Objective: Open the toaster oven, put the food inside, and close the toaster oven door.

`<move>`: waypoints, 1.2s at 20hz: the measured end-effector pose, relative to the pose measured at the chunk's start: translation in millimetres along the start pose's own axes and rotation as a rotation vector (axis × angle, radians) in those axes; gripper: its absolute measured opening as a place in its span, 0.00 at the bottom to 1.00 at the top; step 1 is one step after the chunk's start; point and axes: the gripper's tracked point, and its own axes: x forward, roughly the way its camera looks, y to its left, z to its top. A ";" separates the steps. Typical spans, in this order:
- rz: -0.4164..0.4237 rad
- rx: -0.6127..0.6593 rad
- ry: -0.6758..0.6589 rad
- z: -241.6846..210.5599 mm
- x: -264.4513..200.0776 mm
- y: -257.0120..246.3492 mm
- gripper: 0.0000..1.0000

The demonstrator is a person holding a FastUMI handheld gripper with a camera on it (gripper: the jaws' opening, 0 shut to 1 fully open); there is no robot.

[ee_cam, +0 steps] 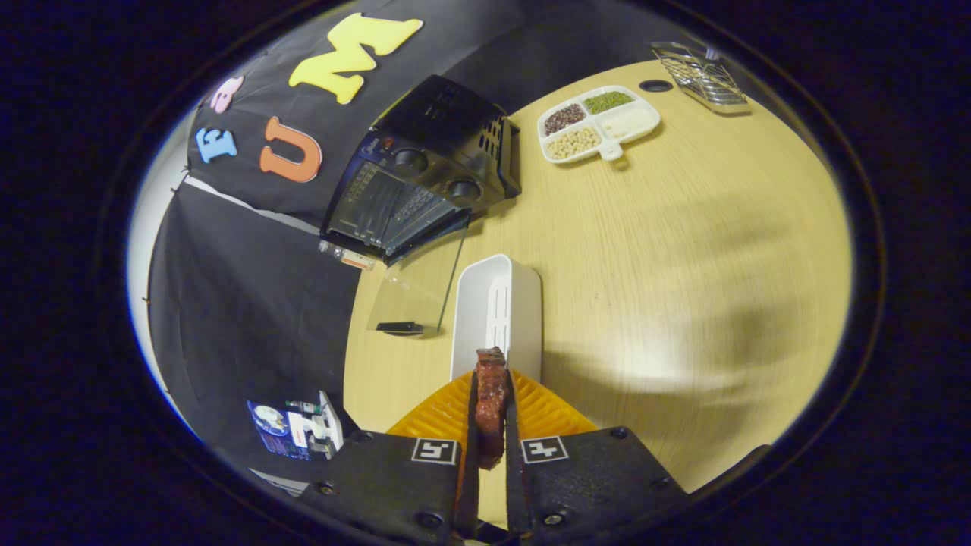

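My gripper (491,394) is shut on a reddish-brown piece of food (491,402), which stands upright between both fingers, lifted above the wooden table (683,250). Just ahead of the fingers lies a white oblong tray (497,311), seen from above with nothing in it. Beyond the tray, at the table's far edge, stands the black toaster oven (425,174). Its glass door (417,292) hangs open, folded down toward me, with the dark handle (400,328) at its near end. The oven's rack shows through the opening.
A white divided dish (599,123) with beans and grains sits far right of the oven. A wire rack (702,76) stands beyond it, near a cable hole (655,86). A small boxed item (296,428) lies off the table's left edge.
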 end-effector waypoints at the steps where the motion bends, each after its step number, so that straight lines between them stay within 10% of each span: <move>1: 0.018 0.014 -0.016 4.2 -3.0 11.0 0.17; 24: 0.222 0.347 -0.622 117.9 181.1 209.0 0.17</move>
